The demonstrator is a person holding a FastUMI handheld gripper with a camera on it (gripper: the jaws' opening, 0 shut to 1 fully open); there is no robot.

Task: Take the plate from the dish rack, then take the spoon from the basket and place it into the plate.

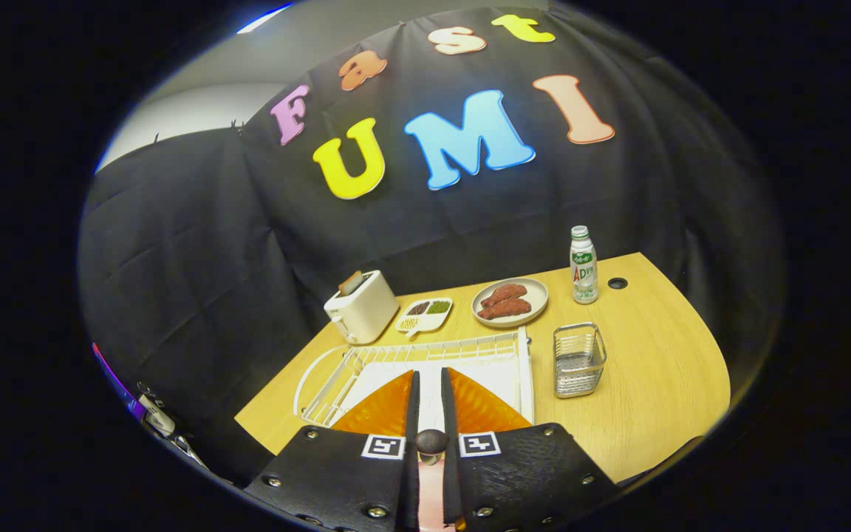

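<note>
The fingers (430, 384) squeeze something thin and pale; I cannot tell what. They hang above the dish rack (411, 362), beside the basket (578, 360). Move slowly and keep it level.

- Table (654, 355): pale wood grain, smooth, matt.
- Dish rack (425, 351): white coated wire, lightly glossy.
- Basket (578, 360): shiny perforated metal.
- Toaster (361, 307): smooth white plastic, soft sheen.
- Bottle (583, 266): glossy plastic.
- Booth wall (196, 244): black cloth, matt and creased.
</note>
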